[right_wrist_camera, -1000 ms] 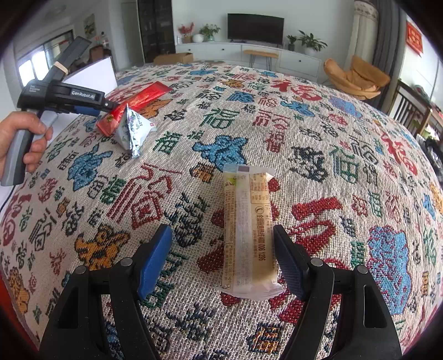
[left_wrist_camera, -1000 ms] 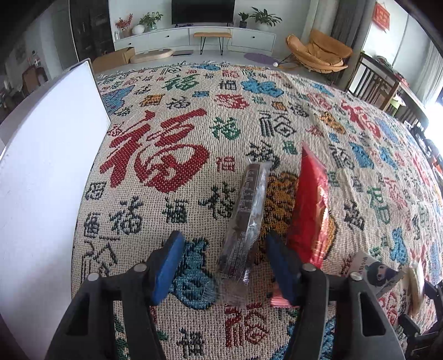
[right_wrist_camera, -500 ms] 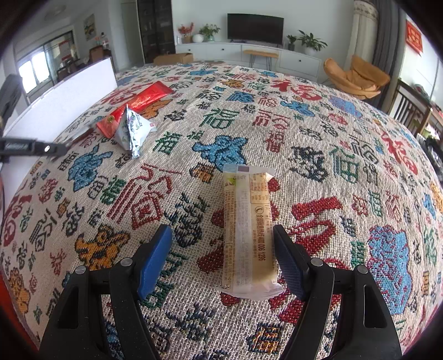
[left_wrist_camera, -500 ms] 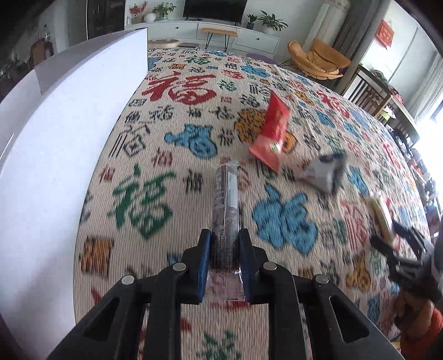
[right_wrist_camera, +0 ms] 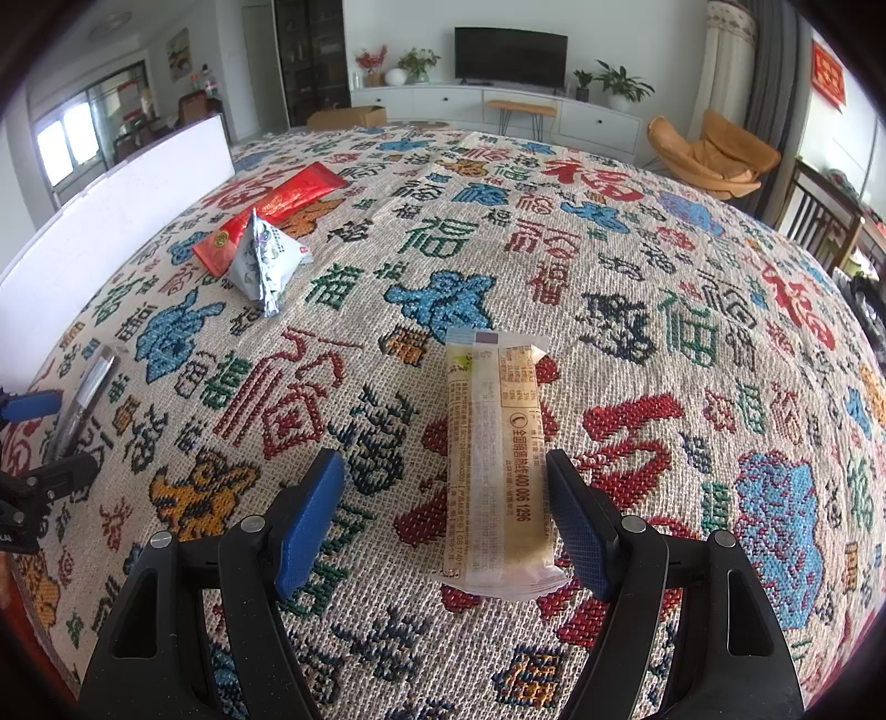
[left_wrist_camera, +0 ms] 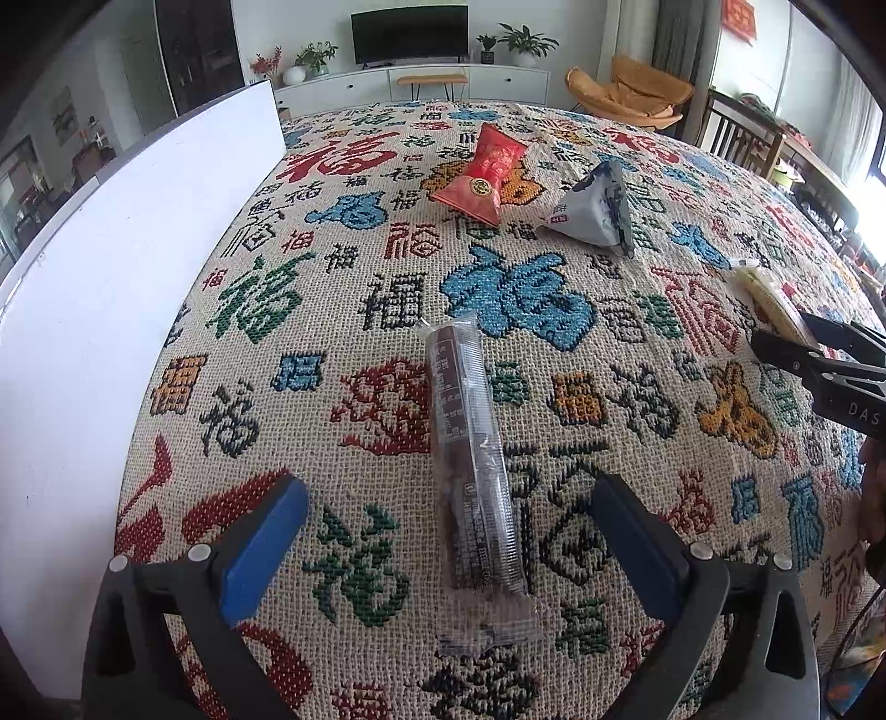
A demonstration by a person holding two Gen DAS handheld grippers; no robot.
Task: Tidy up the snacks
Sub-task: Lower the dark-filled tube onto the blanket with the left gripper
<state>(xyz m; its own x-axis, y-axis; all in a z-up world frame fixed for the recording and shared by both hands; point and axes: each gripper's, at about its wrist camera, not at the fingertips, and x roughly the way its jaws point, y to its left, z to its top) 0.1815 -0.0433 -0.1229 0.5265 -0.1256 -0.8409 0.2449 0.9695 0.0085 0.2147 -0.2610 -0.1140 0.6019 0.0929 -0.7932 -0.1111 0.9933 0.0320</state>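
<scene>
Risk of thin crinkly wrappers slipping or crushing under careless closing. Left gripper [left_wrist_camera: 448,548] spread wide, long dark brown clear-wrapped snack bar [left_wrist_camera: 470,476] flat between its fingers. Right gripper [right_wrist_camera: 446,523] wide around pale yellow wrapped bar [right_wrist_camera: 495,471]. Farther ahead: red foil sachet [left_wrist_camera: 487,177], grey pyramid packet [left_wrist_camera: 595,213], white box wall [left_wrist_camera: 111,277] leftward. Nothing blocking either approach.

Home living room: television [right_wrist_camera: 510,54], armchair [right_wrist_camera: 711,155].

Both wrist views look low across the tablecloth [left_wrist_camera: 387,310], seemingly sharing its snacks.
</scene>
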